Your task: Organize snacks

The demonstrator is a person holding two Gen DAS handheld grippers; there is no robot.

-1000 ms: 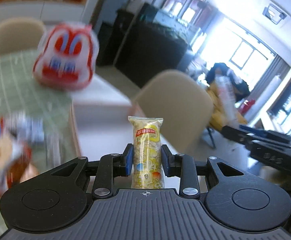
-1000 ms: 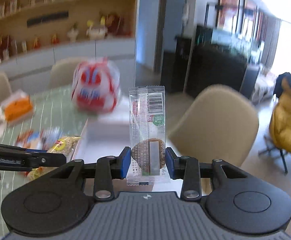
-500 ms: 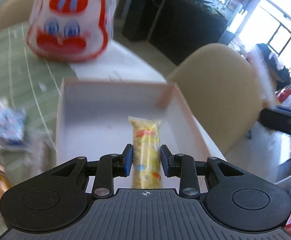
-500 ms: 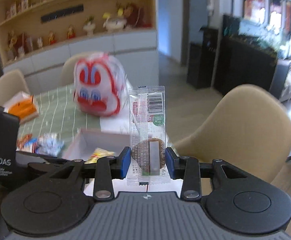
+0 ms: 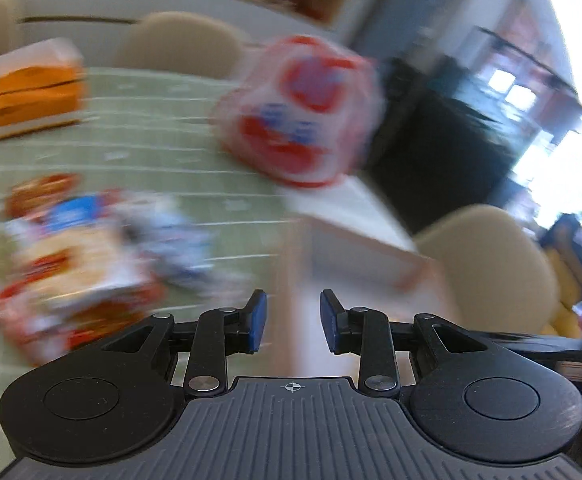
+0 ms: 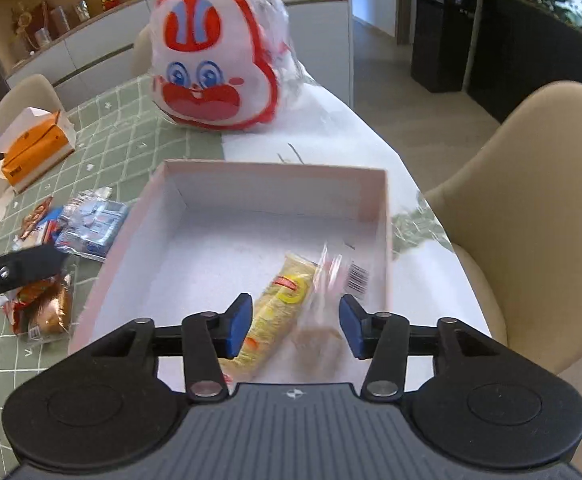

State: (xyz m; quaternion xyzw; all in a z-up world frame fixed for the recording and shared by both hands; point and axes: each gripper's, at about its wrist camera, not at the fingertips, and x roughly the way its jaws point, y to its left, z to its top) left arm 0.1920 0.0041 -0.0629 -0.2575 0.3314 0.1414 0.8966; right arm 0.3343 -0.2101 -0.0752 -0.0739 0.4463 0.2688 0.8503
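the clear-wrapped snack (image 6: 333, 280) is dropping, blurred, into the white box (image 6: 385, 216), right of centre and close to the box's right wall; it lies just beside the yellow snack bar (image 6: 275, 312), which rests on the box floor with its long axis running from near the claw up and slightly right. the right claw (image 6: 297, 326) hangs directly over both, its jaws opening, and the pads no longer press the clear packet though it sits between them. the left claw (image 5: 293, 322) stands apart and empty, its view smeared by motion, aimed over the box's left wall toward the green worktop (image 6: 131, 100). the loose snack pile (image 6: 71, 232) lies left of the box, so the left hand is judged the nearer one for the next pick. a rabbit-face bag (image 6: 215, 52) and an orange tissue box (image 6: 37, 144) sit farther back
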